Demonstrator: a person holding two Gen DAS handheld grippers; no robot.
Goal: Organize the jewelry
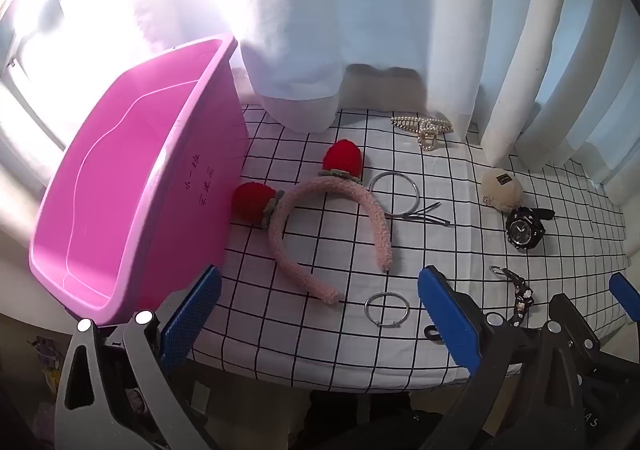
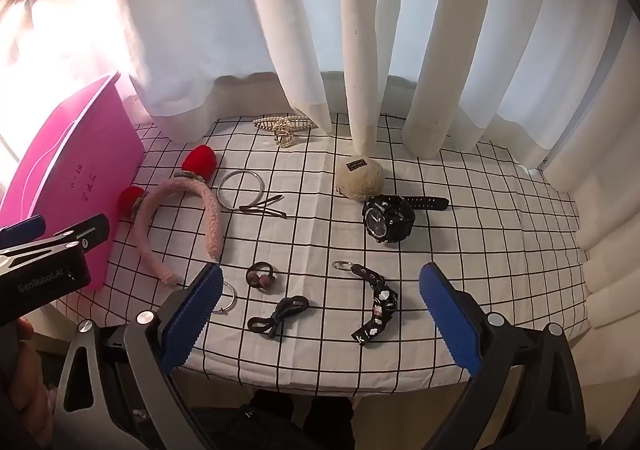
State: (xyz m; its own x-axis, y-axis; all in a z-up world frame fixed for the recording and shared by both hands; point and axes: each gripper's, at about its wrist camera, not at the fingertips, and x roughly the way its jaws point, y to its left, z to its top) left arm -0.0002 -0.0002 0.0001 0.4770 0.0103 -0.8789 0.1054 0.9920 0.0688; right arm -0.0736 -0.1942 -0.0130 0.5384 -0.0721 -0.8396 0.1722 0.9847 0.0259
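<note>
- The left gripper (image 1: 320, 314) has two flat blue pads (image 1: 448, 314) with a fine dotted texture, each set on a dark grey bracket
- Round silver screw heads (image 1: 144, 317) sit on the tops of the brackets, two showing on the left one
- A pale grey triangular frame with a cut-out runs below the left bracket
- The right gripper (image 2: 320, 310) is built alike: blue dotted pads (image 2: 192, 314), dark grey brackets, silver screw heads (image 2: 495, 319)
- From the right wrist view, the left gripper's black body bears the grey lettering "GenRobot.AI", with a silver metal strip above it
</note>
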